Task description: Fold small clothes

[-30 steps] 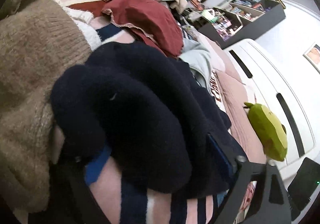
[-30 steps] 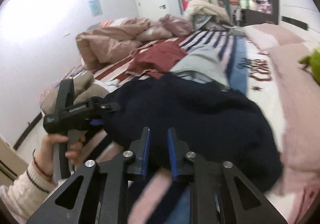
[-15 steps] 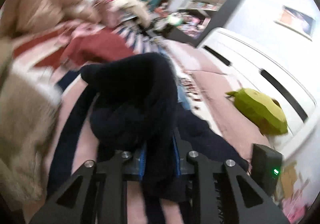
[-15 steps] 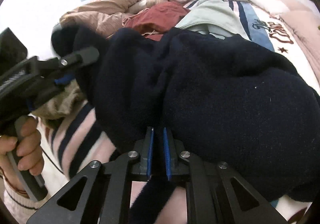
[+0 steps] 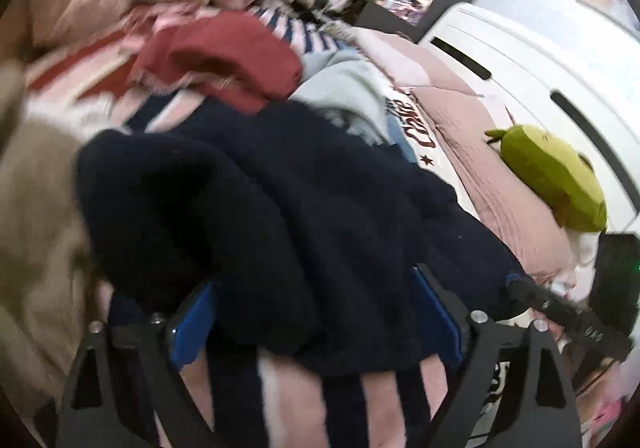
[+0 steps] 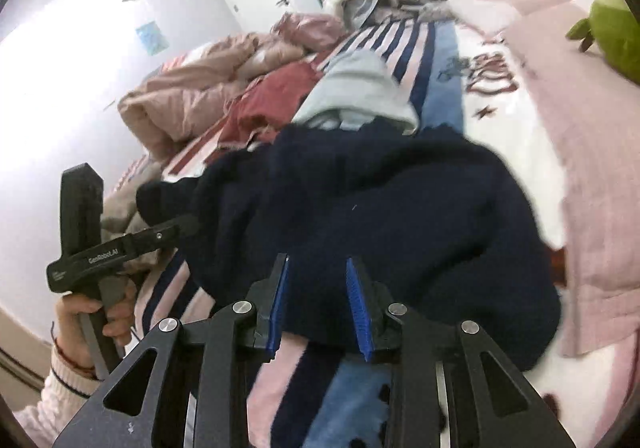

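Folding the navy sweater asks flattening first: left gripper and right gripper both stand apart, cloth bunched at 12 o'clock.

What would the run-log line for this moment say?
left hand-held gripper: open, around navy sweater edge | right hand-held gripper: open, at its near edge | sweater bunched on striped bed | fold unfinished

A green plush toy lies on the pink quilt.
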A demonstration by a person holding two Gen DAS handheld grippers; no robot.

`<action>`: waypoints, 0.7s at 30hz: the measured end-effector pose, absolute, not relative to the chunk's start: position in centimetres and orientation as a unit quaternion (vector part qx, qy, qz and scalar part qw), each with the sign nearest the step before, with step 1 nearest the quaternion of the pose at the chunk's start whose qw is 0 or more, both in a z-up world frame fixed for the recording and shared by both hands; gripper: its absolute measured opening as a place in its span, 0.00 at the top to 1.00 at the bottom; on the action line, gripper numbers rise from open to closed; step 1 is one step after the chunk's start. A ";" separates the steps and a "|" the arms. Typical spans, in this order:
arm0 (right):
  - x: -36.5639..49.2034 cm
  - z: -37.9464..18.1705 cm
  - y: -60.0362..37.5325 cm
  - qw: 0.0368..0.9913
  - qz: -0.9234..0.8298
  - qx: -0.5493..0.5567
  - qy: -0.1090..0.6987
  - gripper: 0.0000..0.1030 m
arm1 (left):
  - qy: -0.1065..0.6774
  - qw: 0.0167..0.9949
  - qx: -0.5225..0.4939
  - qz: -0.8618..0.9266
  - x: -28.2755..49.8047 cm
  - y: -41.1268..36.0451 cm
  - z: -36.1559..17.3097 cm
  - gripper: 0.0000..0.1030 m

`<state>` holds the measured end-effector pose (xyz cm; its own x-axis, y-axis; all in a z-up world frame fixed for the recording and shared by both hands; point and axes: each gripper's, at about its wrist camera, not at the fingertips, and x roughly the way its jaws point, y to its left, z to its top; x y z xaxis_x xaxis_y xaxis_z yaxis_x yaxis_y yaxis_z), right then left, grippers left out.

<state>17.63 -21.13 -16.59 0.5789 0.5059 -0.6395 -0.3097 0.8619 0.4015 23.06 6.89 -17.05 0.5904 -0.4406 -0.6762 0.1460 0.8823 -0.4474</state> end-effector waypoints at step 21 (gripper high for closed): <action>20.3 -21.4 -12.7 0.829 0.301 0.130 0.452 0.94 | 0.367 0.891 -0.207 -0.167 23.4 5.7 -17.8 0.71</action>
<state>20.29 -12.68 -21.44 0.4094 0.6170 -0.6721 -0.3828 0.7848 0.4874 23.38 5.70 -17.79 0.6742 -0.4506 -0.5852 0.1462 0.8580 -0.4923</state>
